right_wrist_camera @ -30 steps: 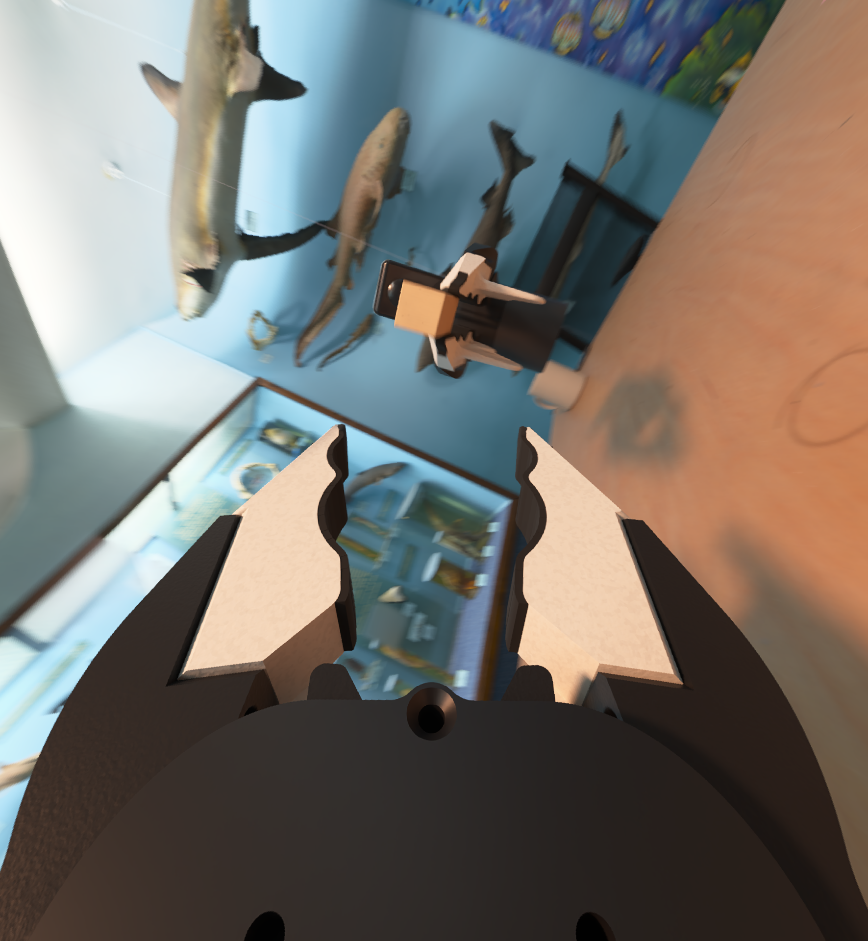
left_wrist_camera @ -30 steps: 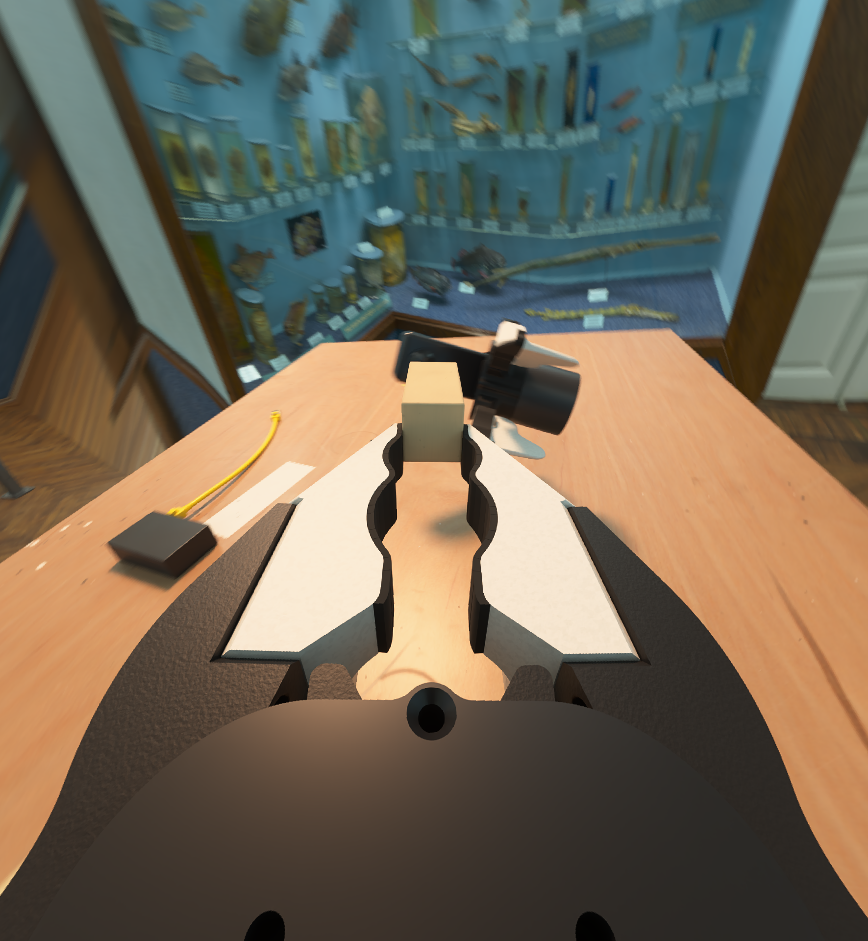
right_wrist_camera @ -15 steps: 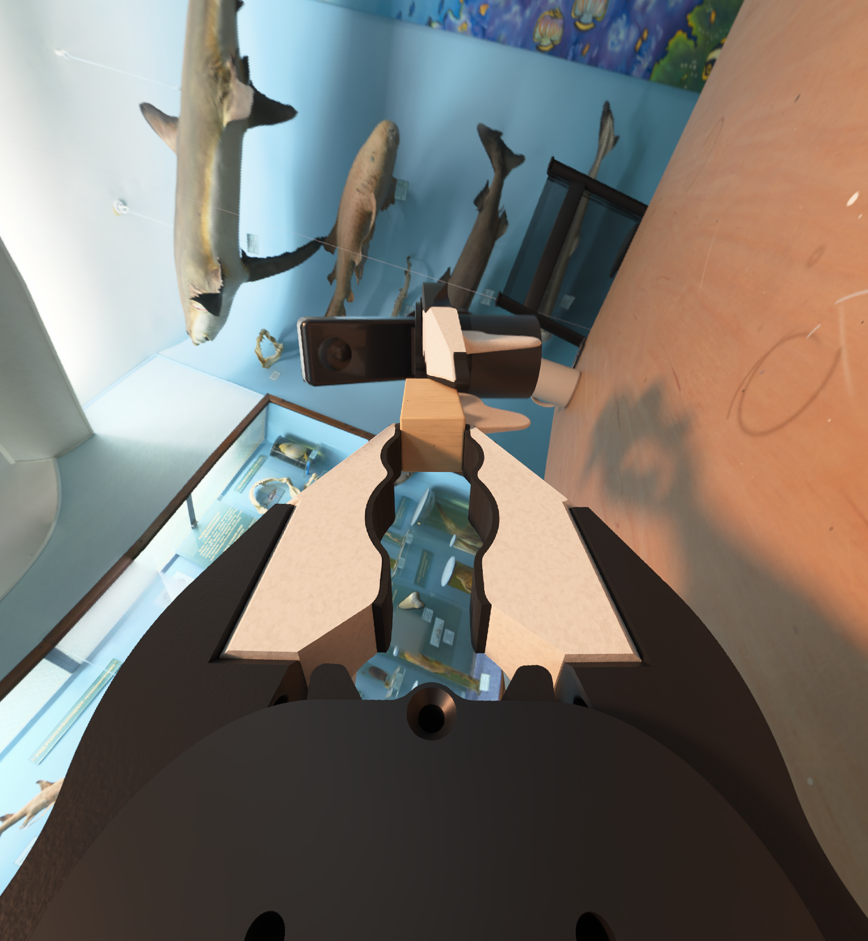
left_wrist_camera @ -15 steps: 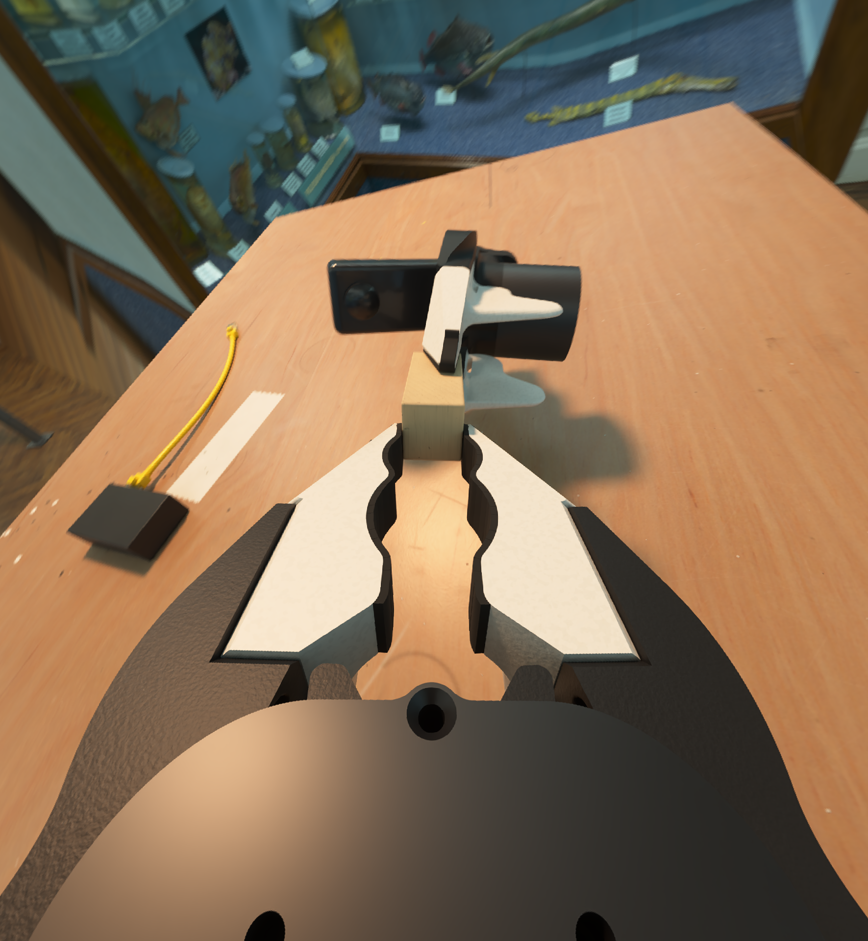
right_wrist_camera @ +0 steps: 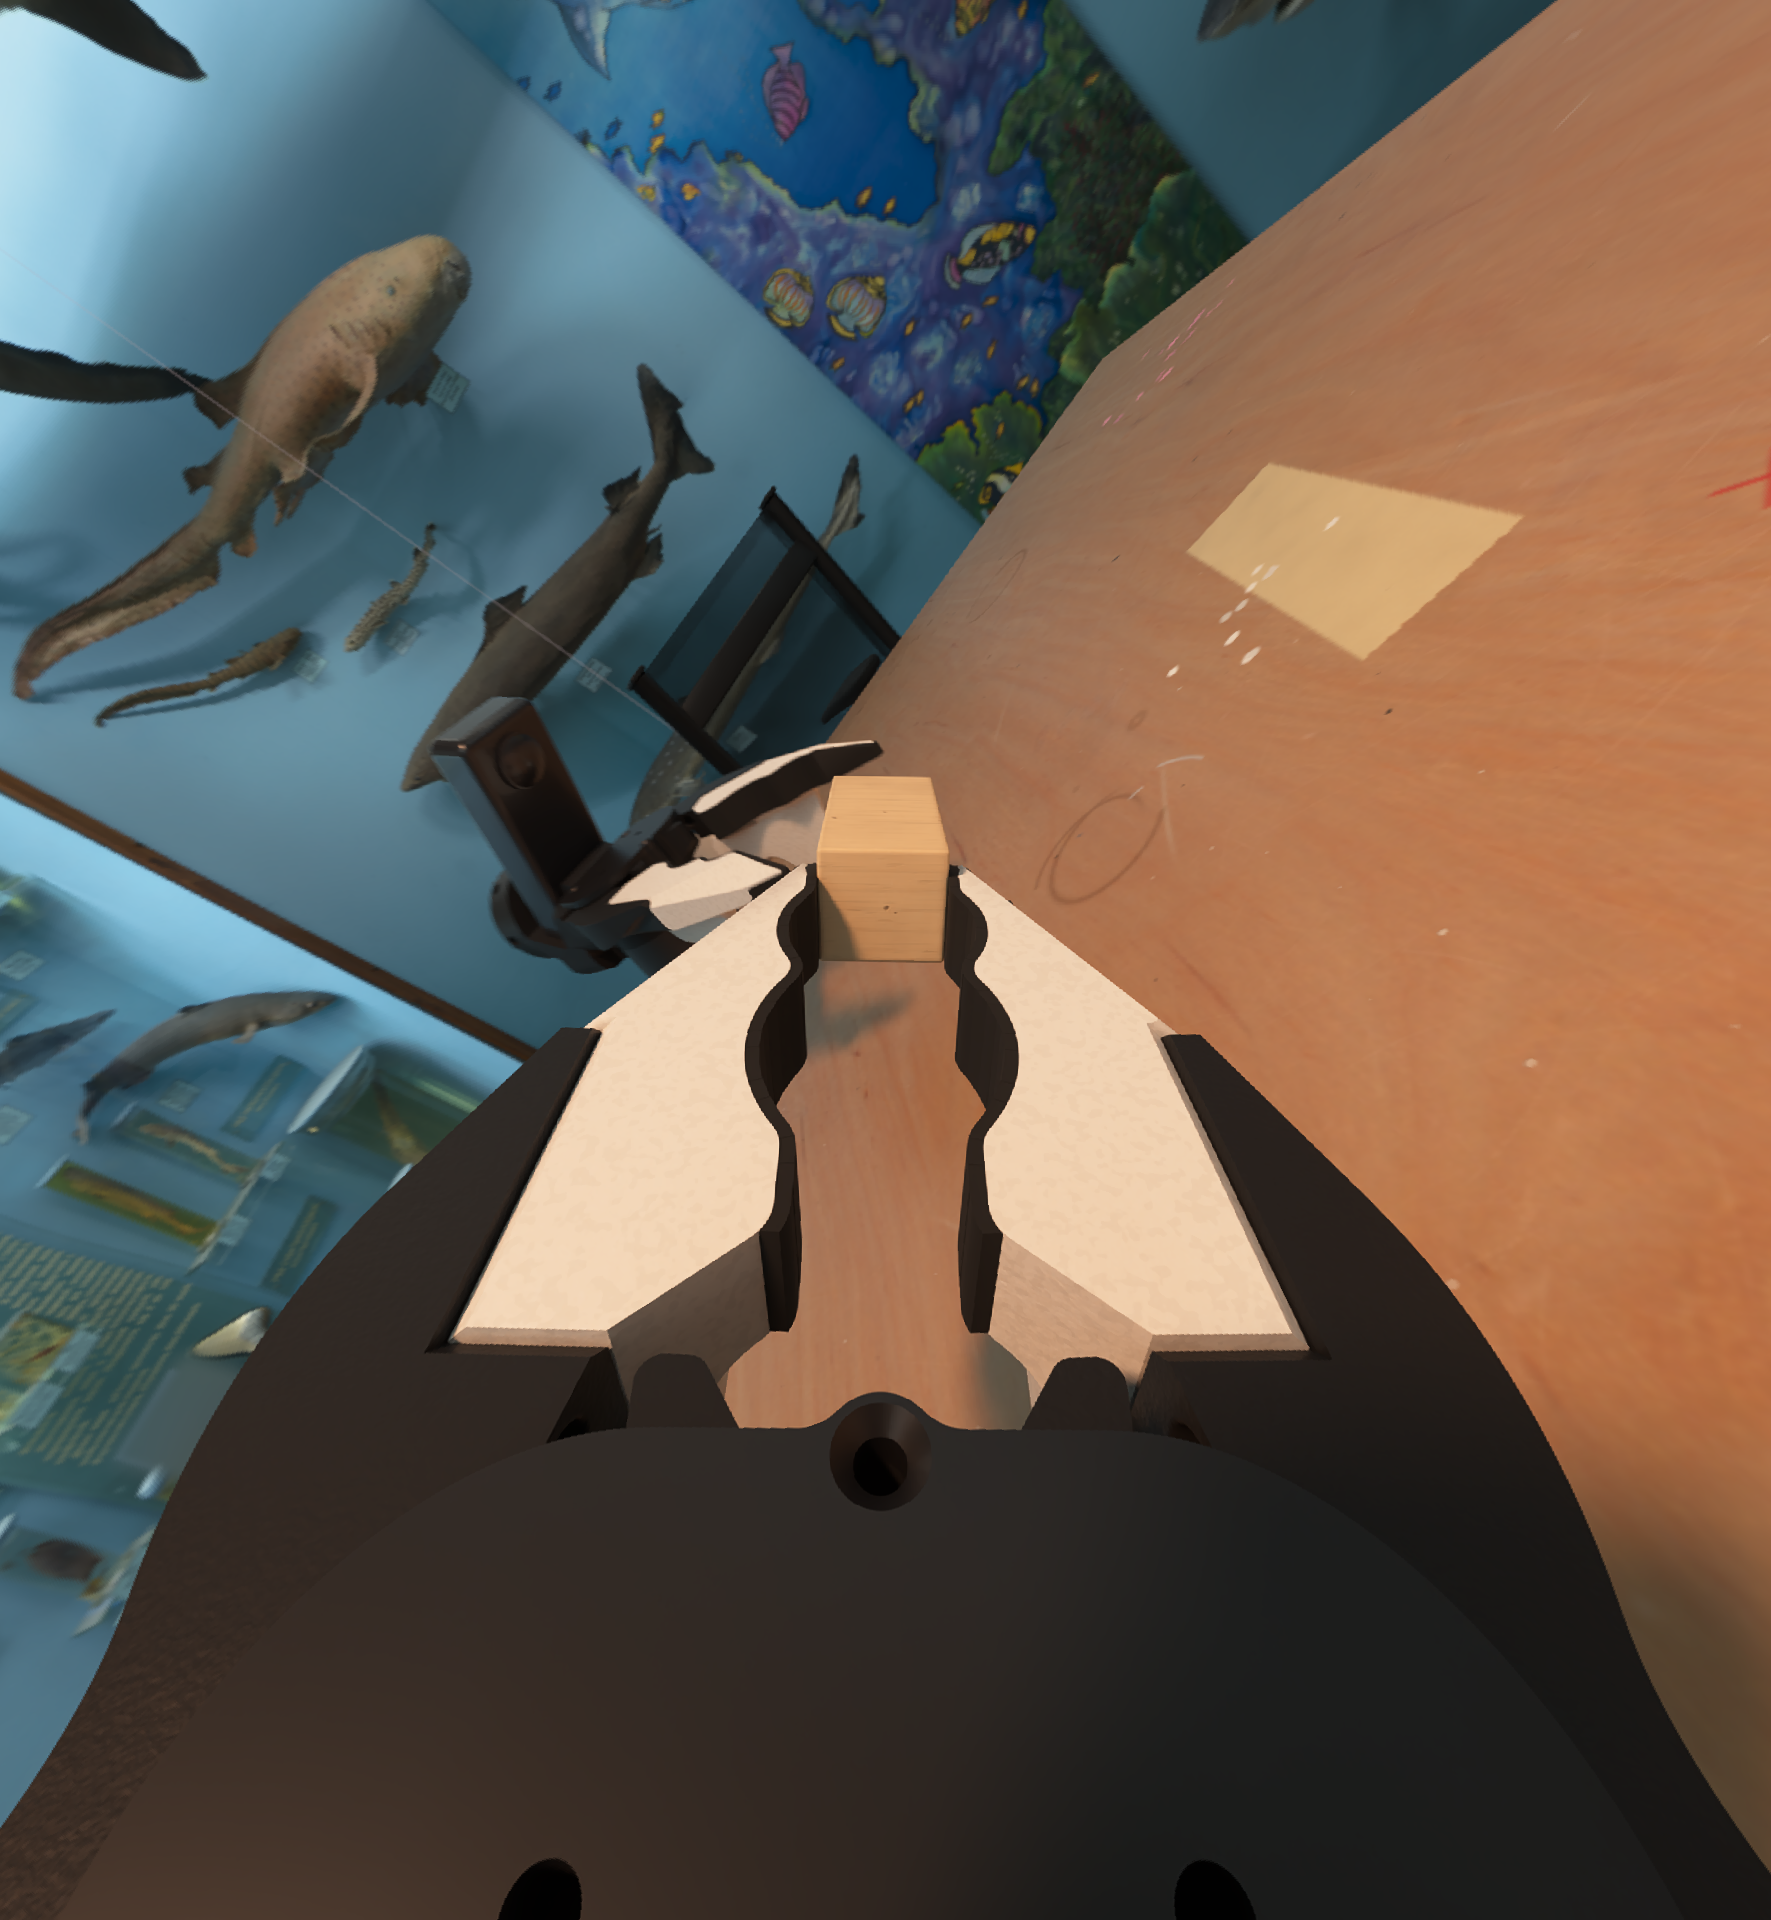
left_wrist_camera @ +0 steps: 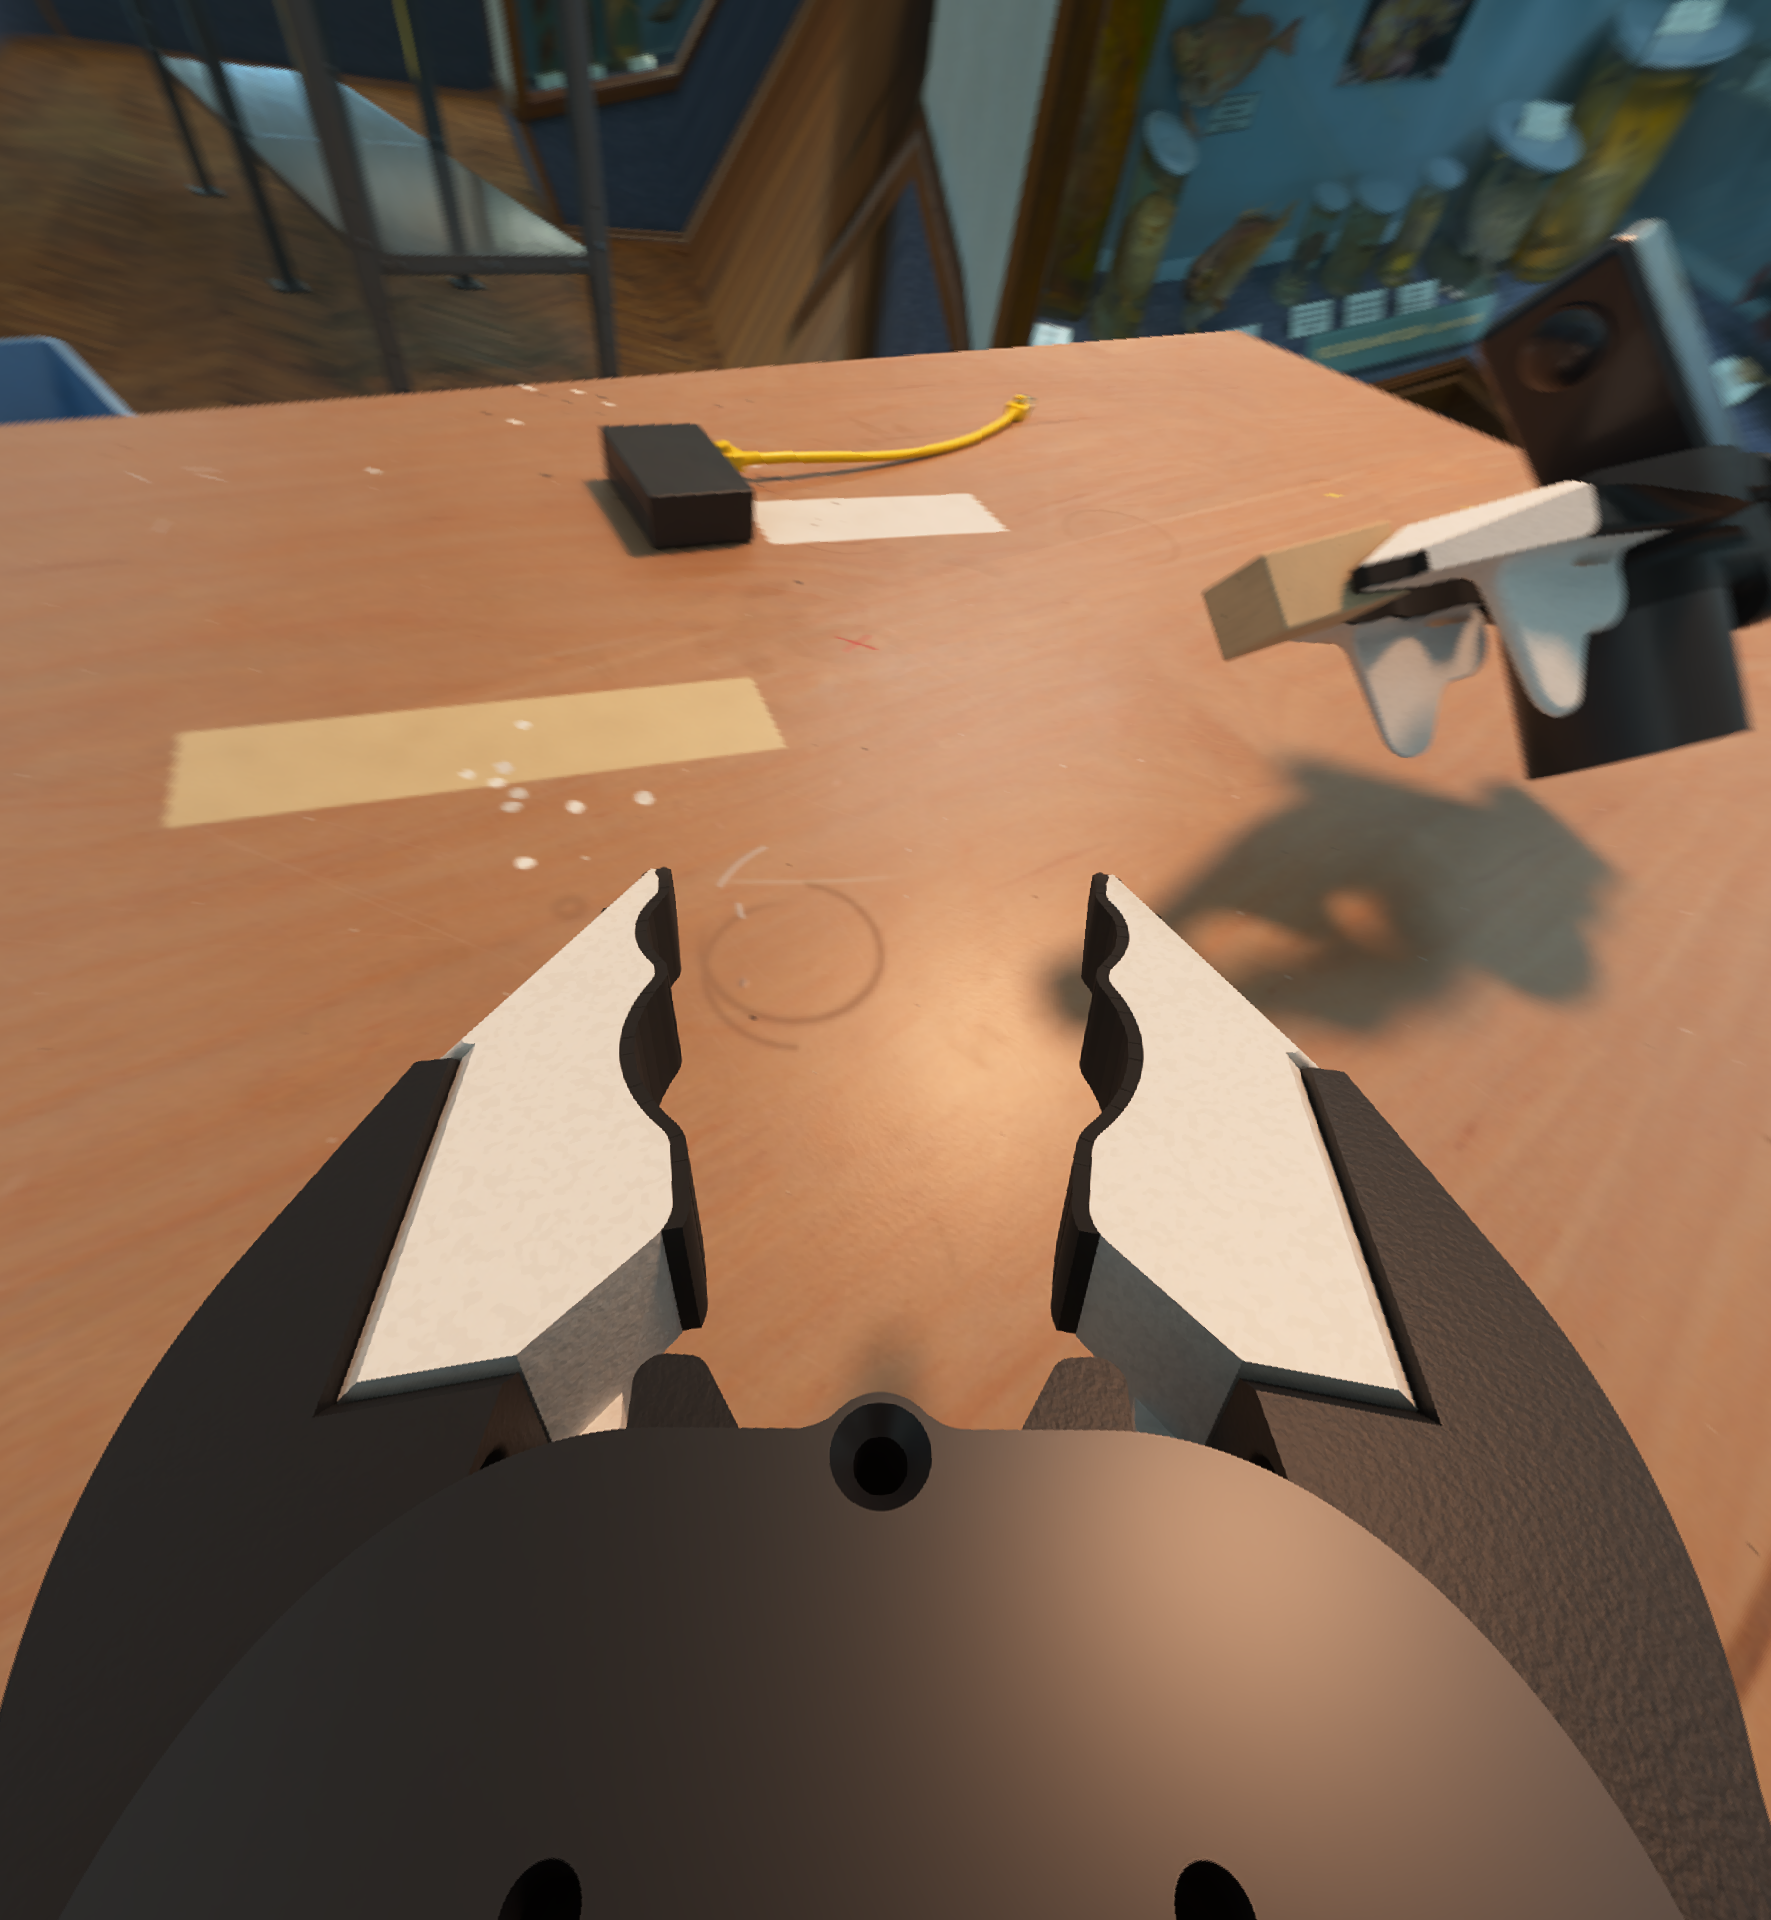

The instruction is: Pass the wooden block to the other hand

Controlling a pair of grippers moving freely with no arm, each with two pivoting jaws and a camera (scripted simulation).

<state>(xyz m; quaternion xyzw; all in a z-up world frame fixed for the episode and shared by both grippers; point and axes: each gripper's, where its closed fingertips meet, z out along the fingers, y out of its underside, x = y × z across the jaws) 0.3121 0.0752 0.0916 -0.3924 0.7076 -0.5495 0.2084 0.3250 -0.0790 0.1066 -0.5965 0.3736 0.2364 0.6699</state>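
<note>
- Right hand-held gripper (right_wrist_camera: 879,883) clamps pale square-cut wooden block (right_wrist_camera: 881,883) at its fingertips only.
- Left hand-held gripper (left_wrist_camera: 879,883) gapes wide, empty.
- Risk: shallow tip hold could let the block drop onto the orange-brown wooden bench (left_wrist_camera: 237,987).

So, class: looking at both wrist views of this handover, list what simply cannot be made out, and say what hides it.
- Wooden block: its far end, right wrist view, hidden behind its own near face; side faces covered by the right gripper.
- Left gripper: open; its rear body runs off the bottom edge, left wrist view.
- Black box: far side hidden; what it is stays unclear.
- Display jars: blurred, contents unreadable.
</note>
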